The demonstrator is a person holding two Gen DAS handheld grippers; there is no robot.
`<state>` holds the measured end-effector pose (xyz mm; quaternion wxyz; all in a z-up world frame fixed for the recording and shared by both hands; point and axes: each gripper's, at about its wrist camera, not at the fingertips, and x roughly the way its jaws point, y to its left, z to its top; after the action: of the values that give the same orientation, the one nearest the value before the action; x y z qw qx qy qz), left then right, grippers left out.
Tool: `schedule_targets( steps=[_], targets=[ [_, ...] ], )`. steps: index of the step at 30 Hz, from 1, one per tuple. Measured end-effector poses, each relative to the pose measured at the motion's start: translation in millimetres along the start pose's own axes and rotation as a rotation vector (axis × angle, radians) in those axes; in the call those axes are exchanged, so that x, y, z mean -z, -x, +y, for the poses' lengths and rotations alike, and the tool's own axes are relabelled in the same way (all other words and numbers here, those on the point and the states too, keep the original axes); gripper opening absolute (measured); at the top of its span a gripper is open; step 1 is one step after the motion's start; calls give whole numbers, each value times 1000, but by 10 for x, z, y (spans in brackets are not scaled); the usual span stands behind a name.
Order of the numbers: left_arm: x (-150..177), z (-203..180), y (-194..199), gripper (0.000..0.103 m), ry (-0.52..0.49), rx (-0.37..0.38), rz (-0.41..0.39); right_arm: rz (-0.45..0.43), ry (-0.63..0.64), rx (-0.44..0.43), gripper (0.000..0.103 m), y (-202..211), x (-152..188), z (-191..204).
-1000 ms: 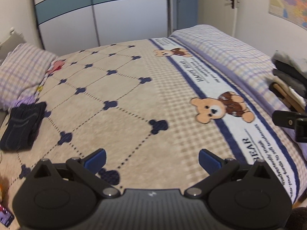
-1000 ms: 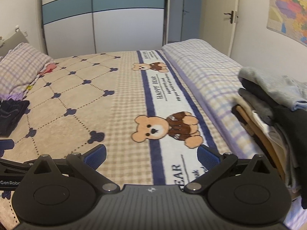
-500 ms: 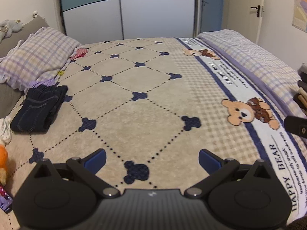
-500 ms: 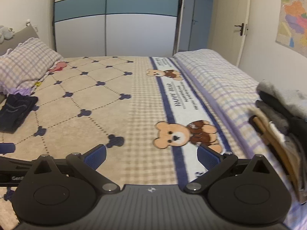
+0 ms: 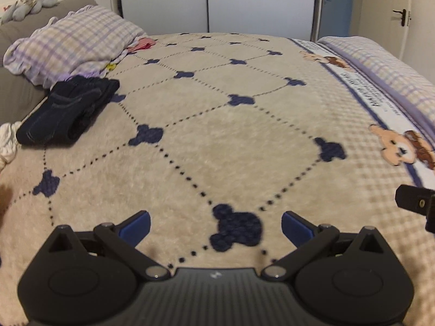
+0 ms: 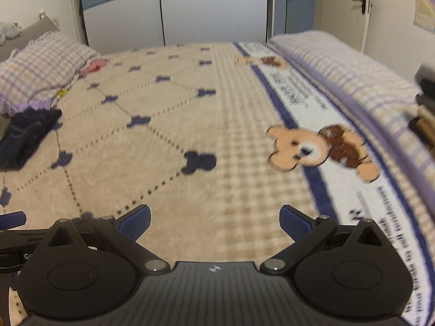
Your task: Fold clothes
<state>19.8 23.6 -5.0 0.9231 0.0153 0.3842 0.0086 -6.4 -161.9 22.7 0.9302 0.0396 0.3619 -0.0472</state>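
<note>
**Both grippers empty above the bed; folded dark garment lies by the pillow**

Bedroom setting: a wide bed (image 5: 217,125) covered by a beige plush blanket (image 5: 223,146) with a navy diamond pattern and a bear-print border, a white and teal wardrobe (image 5: 244,2) at its far edge.

A dark navy garment (image 5: 68,111), folded into a compact bundle, lies on the blanket directly in front of the checked pillow (image 5: 70,43), touching or very nearly touching the pillow's lower edge. In the right wrist view the same garment (image 6: 24,138) shows at the left margin, blurred. A pink item (image 5: 142,44) lies just beyond the pillow's far corner. White fabric (image 5: 6,144) sits beside the garment, on the side away from the bed's middle.

Left gripper (image 5: 216,226): jaws wide apart, nothing between them, above the blanket and well apart from the garment, near a navy motif. Whether it touches the blanket cannot be told.

Right gripper (image 6: 214,221): jaws wide apart, empty, over the checked band of the blanket, farther from the garment than the left one. A bear print (image 6: 320,149) lies ahead of it, to the side away from the garment.

A stack of clothes (image 6: 425,116) shows at the bed's opposite side from the garment, partly cut off and blurred. A door (image 6: 350,8) stands beyond it.
</note>
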Motion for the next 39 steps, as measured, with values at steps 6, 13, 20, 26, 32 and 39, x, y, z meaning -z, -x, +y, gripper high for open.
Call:
schedule_targets(
  steps=[6,13,20,26,32,39],
  targets=[
    [156,65,-423,103,-2,-36,-2,29,17,-8,103,-463,133,118],
    [161,40,-632,103,-7,-37,-70,23,43,-11,103,-826,223,206],
    [208,47,-722,103,4,-48,-129,-14,64,-20,103,-964,275,220],
    [215,43,-749,103,31,-57,-138,-21,78,-24,103,-1090,345,199],
    [230,30,-755,103,23,-65,-141,-45,78,-22,103,-1093,387,208],
    [231,50,-759,103,24,-63,-142,-66,80,-15,103,-1099,426,218]
  ],
)
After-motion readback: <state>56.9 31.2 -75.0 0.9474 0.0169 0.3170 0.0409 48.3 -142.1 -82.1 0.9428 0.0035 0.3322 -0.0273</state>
